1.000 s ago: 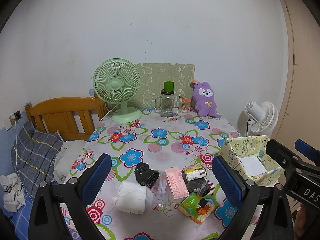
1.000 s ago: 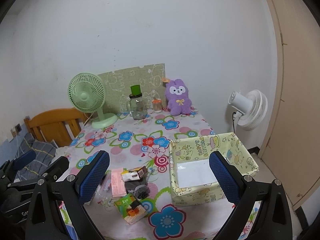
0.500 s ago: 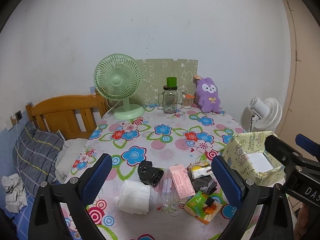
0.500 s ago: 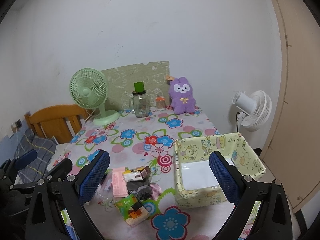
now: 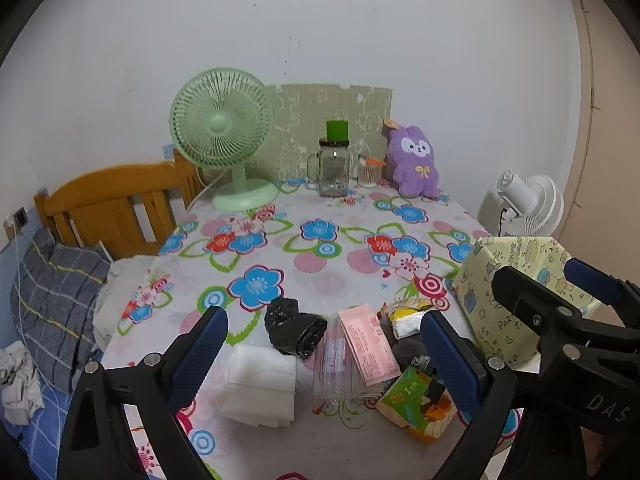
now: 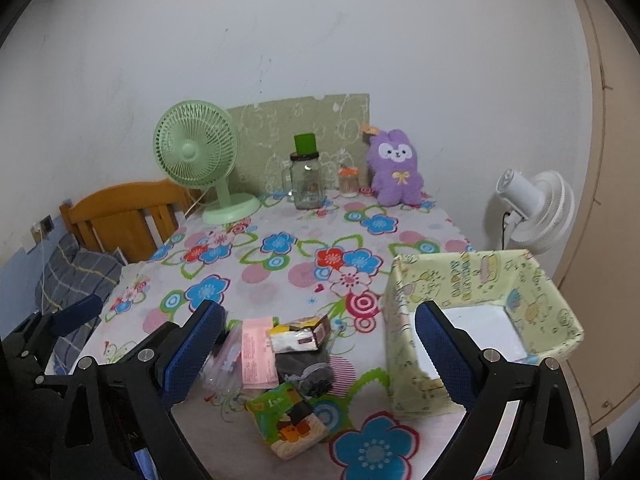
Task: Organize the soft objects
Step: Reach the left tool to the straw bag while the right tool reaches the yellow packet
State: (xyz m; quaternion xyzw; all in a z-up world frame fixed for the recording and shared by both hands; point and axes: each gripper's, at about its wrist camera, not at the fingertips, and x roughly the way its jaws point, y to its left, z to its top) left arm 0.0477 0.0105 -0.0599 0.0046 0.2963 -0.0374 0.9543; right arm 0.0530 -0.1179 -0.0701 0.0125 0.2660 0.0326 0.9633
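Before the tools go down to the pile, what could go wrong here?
The black bag, pink packet and clear pouch lie touching, so the open left tool may pinch two at once. The paper box looks light; the right tool might push it off the table edge.

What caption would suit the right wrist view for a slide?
Open right gripper above a flowered table, small packets beside an empty yellow box.
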